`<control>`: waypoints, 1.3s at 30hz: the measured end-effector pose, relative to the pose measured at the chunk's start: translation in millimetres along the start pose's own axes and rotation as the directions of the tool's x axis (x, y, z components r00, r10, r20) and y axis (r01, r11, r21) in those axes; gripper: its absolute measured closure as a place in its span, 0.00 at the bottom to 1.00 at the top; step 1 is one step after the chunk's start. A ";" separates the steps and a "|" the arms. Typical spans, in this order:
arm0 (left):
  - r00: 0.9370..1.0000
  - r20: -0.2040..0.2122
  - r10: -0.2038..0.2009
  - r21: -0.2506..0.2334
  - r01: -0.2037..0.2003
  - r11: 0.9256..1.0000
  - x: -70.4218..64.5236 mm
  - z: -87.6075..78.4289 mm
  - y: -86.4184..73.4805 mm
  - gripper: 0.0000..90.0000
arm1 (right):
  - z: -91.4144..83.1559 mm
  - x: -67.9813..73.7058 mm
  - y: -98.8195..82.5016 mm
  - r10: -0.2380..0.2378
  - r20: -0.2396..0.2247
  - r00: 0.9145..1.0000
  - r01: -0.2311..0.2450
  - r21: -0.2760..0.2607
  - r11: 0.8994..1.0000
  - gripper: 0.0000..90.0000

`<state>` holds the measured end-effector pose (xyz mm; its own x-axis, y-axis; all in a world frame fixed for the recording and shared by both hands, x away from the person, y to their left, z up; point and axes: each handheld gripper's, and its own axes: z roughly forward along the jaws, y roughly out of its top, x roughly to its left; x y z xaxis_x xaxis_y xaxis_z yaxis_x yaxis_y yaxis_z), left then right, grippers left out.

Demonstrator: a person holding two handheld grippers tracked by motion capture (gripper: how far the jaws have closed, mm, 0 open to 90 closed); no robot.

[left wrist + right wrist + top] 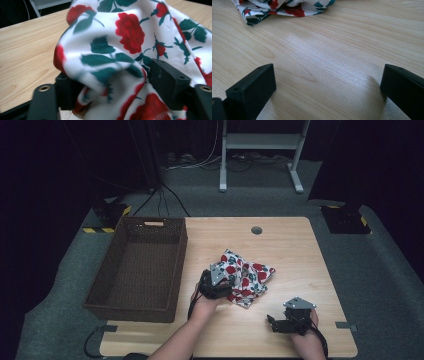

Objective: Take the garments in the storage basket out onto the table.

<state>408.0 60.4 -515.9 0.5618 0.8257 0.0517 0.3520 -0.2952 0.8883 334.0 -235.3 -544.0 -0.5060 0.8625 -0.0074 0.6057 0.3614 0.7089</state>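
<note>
Two tongs were at work over the tabletop [280, 240]. The left tongs [231, 287] sat at the near edge of a crumpled cloth [246, 277], white with red roses and green leaves, which lay about midway across the wood. In the left gripper view that cloth [120, 50] bulged up between the two black jaws and spilled over them, so the jaw tips were buried and the pads could not be seen. The jaws stood well apart with slack fabric between them, not pinched flat, so these tongs read as open with the cloth loosely in the gap. Near folds were blurred, and the cloth ran off the top and right edges of that view.

The right tongs [272, 322] rested low, well apart from the cloth and nearer the person. In the right gripper view their jaws stood wide open over bare wood with nothing between them, and the right tongs [328, 82] faced a corner of the cloth [279, 7] ahead and to their left, cut off by the upper edge.

From above, the left hand [202, 302] and its grey plate covered part of the cloth's near side. A brown woven basket [172, 270] stood beyond the left tongs' outer side; its inside was too dark to make out.
</note>
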 end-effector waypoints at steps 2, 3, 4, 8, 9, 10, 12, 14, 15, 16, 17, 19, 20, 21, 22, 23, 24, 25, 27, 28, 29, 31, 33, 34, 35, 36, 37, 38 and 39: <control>1.000 0.002 -0.010 -0.008 0.010 1.000 1.0 -5.2 0.7 0.26 | 0.0 0.0 0.0 0.000 0.000 1.000 0.000 0.000 1.000 0.00; 1.000 0.006 -0.018 -0.011 0.018 1.000 1.5 -6.8 1.0 0.23 | 0.0 0.0 0.0 0.000 0.000 1.000 0.000 0.000 1.000 0.00; 1.000 0.011 -0.026 -0.014 0.026 1.000 2.1 -9.1 1.4 0.22 | 0.0 0.0 0.0 0.000 0.000 1.000 0.000 0.000 1.000 0.00; 0.999 0.024 -0.021 -0.010 0.021 1.000 2.8 -18.1 1.7 0.17 | 0.0 -0.1 0.0 -0.001 0.000 1.000 0.001 0.000 1.000 0.00; 0.999 0.026 -0.022 -0.012 0.022 1.000 2.9 -19.9 1.6 0.17 | 0.0 0.0 0.0 -0.001 0.000 1.000 0.001 0.000 1.000 0.00; 0.999 0.028 -0.022 -0.014 0.022 1.000 2.9 -22.2 1.4 0.17 | 0.0 0.0 0.0 0.000 0.000 1.000 0.000 0.000 1.000 0.00; 0.999 0.036 -0.025 -0.018 0.025 1.000 2.6 -27.7 0.3 0.16 | 0.0 0.0 0.0 0.000 0.000 1.000 0.000 0.000 1.000 0.00; 0.999 0.041 -0.021 -0.021 0.022 1.000 1.9 -33.6 -1.0 0.16 | 0.0 0.0 0.0 0.000 0.000 1.000 0.000 0.000 1.000 0.00; 0.999 0.043 -0.018 -0.023 0.019 1.000 1.8 -36.3 -1.5 0.16 | 0.0 0.0 0.0 -0.001 0.000 1.000 0.001 0.000 1.000 0.00; 0.999 0.045 -0.015 -0.026 0.016 1.000 1.3 -40.6 -2.6 0.16 | 0.0 0.0 0.0 -0.001 0.000 1.000 0.001 0.000 1.000 0.00; 0.999 0.047 -0.013 -0.029 0.014 0.999 1.1 -43.9 -3.5 0.16 | 0.0 0.0 0.0 0.000 0.000 1.000 0.000 0.000 1.000 0.00; 0.999 0.049 -0.013 -0.030 0.015 0.999 0.9 -49.9 -5.7 0.16 | 0.0 -0.1 0.0 -0.001 0.000 1.000 0.001 0.000 1.000 0.00; 0.998 0.054 -0.012 -0.028 0.014 1.000 1.2 -52.4 -6.8 0.16 | 0.0 0.0 0.0 0.001 0.000 1.000 -0.001 0.001 1.000 0.00; 0.998 0.056 -0.015 -0.026 0.016 1.000 1.3 -53.9 -7.7 0.16 | 0.0 0.0 0.0 0.000 0.000 1.000 0.000 0.000 1.000 0.00; 0.998 0.056 -0.017 -0.020 0.018 1.000 1.3 -55.9 -8.9 0.16 | 0.0 -0.1 0.0 0.000 0.000 1.000 0.000 0.000 1.000 0.00; 0.999 0.051 -0.017 -0.019 0.018 1.000 0.8 -58.0 -10.7 0.16 | 0.0 0.0 0.0 0.000 0.000 1.000 0.000 0.000 1.000 0.00; 0.999 0.048 -0.011 -0.017 0.012 1.000 0.6 -59.2 -11.8 0.16 | 0.0 0.0 0.0 0.000 0.001 1.000 0.000 0.000 1.000 0.00; 0.999 0.047 -0.012 -0.015 0.013 1.000 -0.3 -60.4 -13.5 0.16 | 0.0 0.0 0.0 0.000 0.001 1.000 0.000 0.000 1.000 0.00; 0.999 0.045 -0.002 -0.004 0.003 1.000 -1.4 -62.3 -17.3 0.16 | 0.0 0.0 0.0 0.000 0.001 1.000 0.000 0.000 1.000 0.00; 0.999 0.046 0.000 0.005 0.000 1.000 -1.8 -62.7 -20.0 0.16 | -0.1 0.1 0.0 0.001 0.001 1.000 -0.001 0.001 1.000 0.00; 0.999 0.048 -0.001 0.013 0.001 1.000 -2.0 -62.8 -21.7 0.16 | 0.0 0.0 0.0 0.000 0.001 1.000 0.000 0.000 1.000 0.00; 0.998 0.063 -0.004 0.047 0.001 0.999 -1.8 -61.1 -26.8 0.15 | 0.0 -0.1 0.0 -0.001 0.000 1.000 0.001 0.000 1.000 0.00; 0.996 0.093 -0.007 0.071 0.000 0.997 -1.8 -57.4 -31.6 0.12 | 0.0 0.0 0.0 -0.001 0.001 1.000 0.001 0.001 1.000 0.00; 0.996 0.088 0.002 0.084 -0.009 0.996 -2.7 -55.3 -33.7 0.12 | -0.1 0.0 0.0 0.000 0.000 1.000 0.000 0.001 1.000 0.00; 0.997 0.082 -0.002 0.090 -0.005 0.996 -3.9 -53.9 -35.3 0.12 | 0.0 -0.1 0.0 -0.001 0.000 1.000 0.001 0.001 1.000 0.00; 0.997 0.080 -0.003 0.097 -0.005 0.995 -4.7 -52.8 -36.5 0.12 | 0.0 -0.1 0.0 -0.001 0.000 1.000 0.001 0.000 1.000 0.00; 0.997 0.077 -0.005 0.108 -0.003 0.994 -5.9 -51.9 -38.2 0.12 | 0.0 0.0 0.0 0.000 0.000 1.000 0.000 0.000 1.000 0.00; 0.998 0.070 -0.006 0.116 -0.003 0.993 -6.9 -51.9 -40.0 0.12 | 0.0 0.0 0.0 0.000 0.001 1.000 0.000 0.000 1.000 0.00; 0.998 0.067 -0.001 0.118 -0.007 0.993 -6.6 -52.6 -40.8 0.12 | 0.0 0.0 0.0 -0.001 0.000 1.000 0.001 0.000 1.000 0.00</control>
<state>350.5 92.2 -528.6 0.6104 0.7918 0.0198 0.4343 -0.3555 0.8277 334.0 -235.4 -544.0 -0.5062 0.8624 -0.0083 0.6054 0.3622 0.7087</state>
